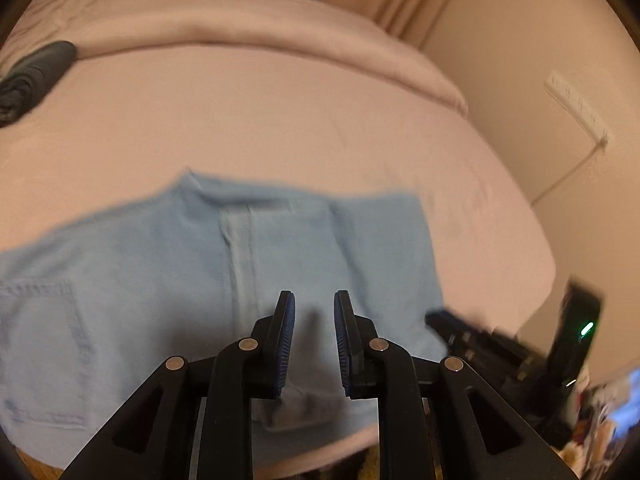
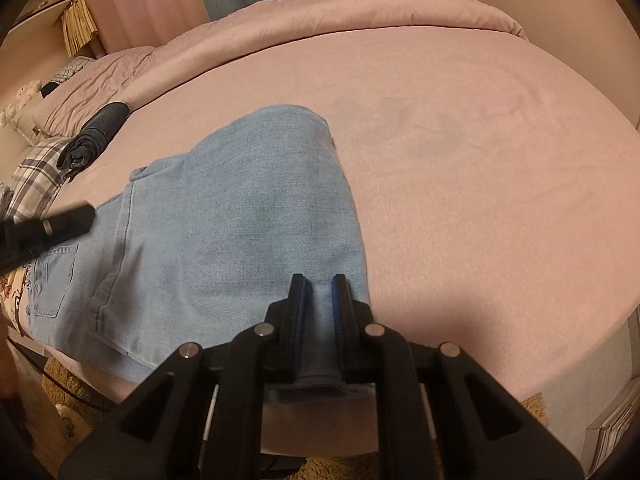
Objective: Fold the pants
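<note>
Right claw on pants hem edge

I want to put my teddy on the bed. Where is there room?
Bare pink sheet lies right of the jeans, up to the rolled blanket. The left is crowded: dark rolled clothes, plaid pillow.

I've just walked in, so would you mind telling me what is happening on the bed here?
A person with a gripper in each hand is folding light blue jeans on a pink bed. The right gripper is closed on a strip of denim at the near edge of the pants. The left gripper hovers open over the pants and grips nothing. The jeans already lie doubled over in part. A rolled dark garment sits farther back near the pillows.
</note>
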